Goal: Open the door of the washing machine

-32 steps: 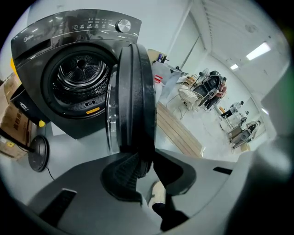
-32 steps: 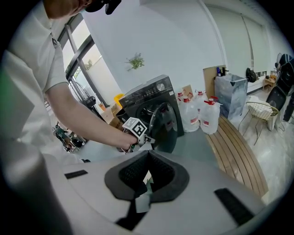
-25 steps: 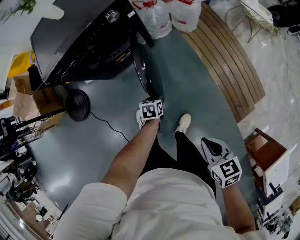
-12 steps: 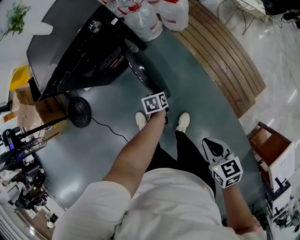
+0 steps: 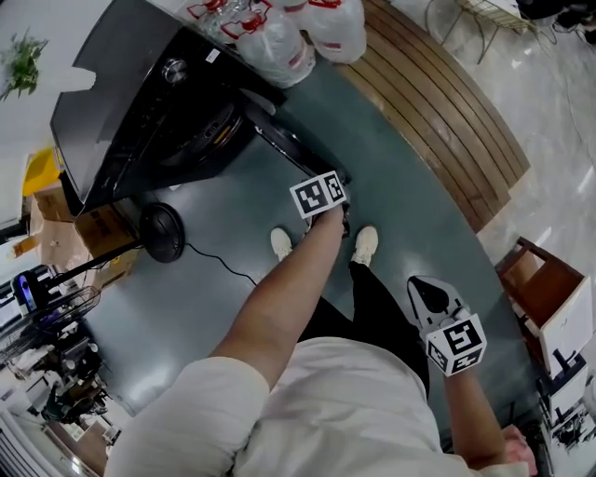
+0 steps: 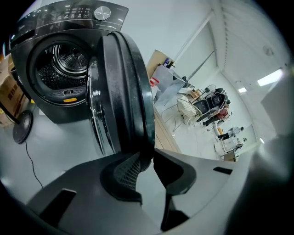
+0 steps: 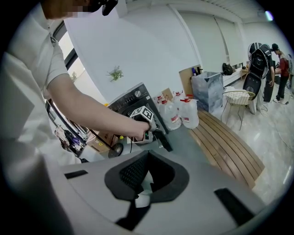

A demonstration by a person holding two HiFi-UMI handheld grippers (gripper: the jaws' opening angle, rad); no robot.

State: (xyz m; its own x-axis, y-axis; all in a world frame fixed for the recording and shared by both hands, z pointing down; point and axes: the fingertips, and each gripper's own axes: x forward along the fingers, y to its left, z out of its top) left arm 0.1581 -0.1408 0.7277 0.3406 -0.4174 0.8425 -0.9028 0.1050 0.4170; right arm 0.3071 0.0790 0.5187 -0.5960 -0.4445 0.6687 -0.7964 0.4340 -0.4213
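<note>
The left claw [image 6: 147,160] is gripping the outer rim of the washing machine's door [image 6: 124,92], with the dark edge of the door sitting between the two jaw tips. The door is standing swung well out from the front of the black washing machine [image 5: 140,102], hinged on the side away from the claw and showing its thick round frame edge-on in the left gripper view. Behind it the metal drum [image 6: 64,59] is showing through the uncovered round opening, and a silver knob [image 6: 102,12] is sitting on the control panel above. The person's left arm [image 5: 279,298] is reaching forward and down to the door, and their white shoes [image 5: 365,244] are standing on the grey floor [image 5: 391,158] just beside it.

The right claw [image 7: 146,184] is hanging low at the person's right side, well apart from the machine, with its jaw tips pressed together and nothing between them.

Clear water jugs [image 5: 279,47] with red labels are standing beside the machine, next to a slatted wooden platform [image 5: 438,112]. A round black stand base [image 5: 160,233] with a trailing cable is resting on the floor on the machine's other side
</note>
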